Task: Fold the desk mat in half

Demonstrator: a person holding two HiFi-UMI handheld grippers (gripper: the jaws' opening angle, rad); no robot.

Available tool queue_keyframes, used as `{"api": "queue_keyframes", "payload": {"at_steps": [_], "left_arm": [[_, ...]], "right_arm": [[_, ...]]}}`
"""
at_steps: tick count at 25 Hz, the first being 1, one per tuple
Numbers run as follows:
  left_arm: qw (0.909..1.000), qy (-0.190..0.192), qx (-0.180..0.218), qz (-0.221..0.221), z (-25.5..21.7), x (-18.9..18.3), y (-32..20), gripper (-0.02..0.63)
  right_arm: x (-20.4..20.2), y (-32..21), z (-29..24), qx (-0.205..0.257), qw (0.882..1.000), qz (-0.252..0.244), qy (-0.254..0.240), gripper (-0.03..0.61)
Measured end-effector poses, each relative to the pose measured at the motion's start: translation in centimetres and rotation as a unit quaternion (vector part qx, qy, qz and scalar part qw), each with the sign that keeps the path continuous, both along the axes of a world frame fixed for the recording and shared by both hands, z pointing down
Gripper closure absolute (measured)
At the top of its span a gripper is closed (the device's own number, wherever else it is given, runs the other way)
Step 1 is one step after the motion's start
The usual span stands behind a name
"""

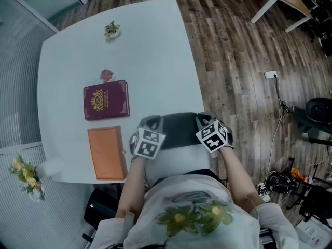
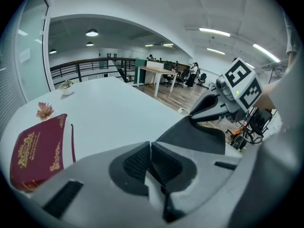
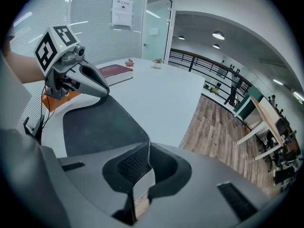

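Note:
The desk mat (image 1: pixel 179 131) is at the table's near edge, dark on one face and light grey on the other. It is raised between both grippers and sags in the middle. My left gripper (image 1: pixel 150 121) is shut on its left corner, and my right gripper (image 1: pixel 205 118) is shut on its right corner. In the left gripper view the left gripper (image 2: pixel 150 156) pinches the mat's edge, with the dark face (image 2: pixel 195 137) running to the right gripper (image 2: pixel 202 114). The right gripper view shows the right gripper (image 3: pixel 145 167) clamped on the mat (image 3: pixel 102 122), with the left gripper (image 3: pixel 105 92) beyond.
On the white table (image 1: pixel 150 51) lie a maroon book (image 1: pixel 106 100), an orange book (image 1: pixel 106 152), a small pink flower (image 1: pixel 106 75) and a little potted plant (image 1: pixel 111 30). Wood floor (image 1: pixel 244 56) lies right of the table. A flower bunch (image 1: pixel 23 173) sits lower left.

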State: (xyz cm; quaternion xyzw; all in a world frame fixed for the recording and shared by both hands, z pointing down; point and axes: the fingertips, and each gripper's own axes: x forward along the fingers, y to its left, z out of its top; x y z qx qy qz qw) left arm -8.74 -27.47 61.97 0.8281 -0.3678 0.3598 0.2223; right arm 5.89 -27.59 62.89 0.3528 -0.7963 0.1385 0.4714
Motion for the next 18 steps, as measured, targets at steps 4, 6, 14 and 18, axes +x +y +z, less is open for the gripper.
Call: {"api": "queue_keyframes", "payload": {"at_steps": [4,6,14,18], "left_arm": [[0.9999,-0.010,-0.012,0.004,1.3,-0.1,-0.1,0.600],[0.9998,-0.012,-0.015,0.005,1.9,-0.1,-0.1,0.600],[0.9990,-0.029,-0.030,0.015,3.6,-0.2,0.0,0.600],[0.9984,-0.044,-0.030,0.020,4.2,-0.2,-0.1,0.600]], "right_arm": [[-0.1,-0.1,1.2,-0.012,1.000,-0.003,0.000,0.548],[-0.1,-0.1,1.7,-0.018,1.000,-0.004,0.000,0.548],[-0.2,-0.4,2.8,-0.031,0.999,-0.001,-0.006,0.548],[-0.1,-0.6,2.8,-0.040,0.999,0.001,-0.013,0.548]]}}
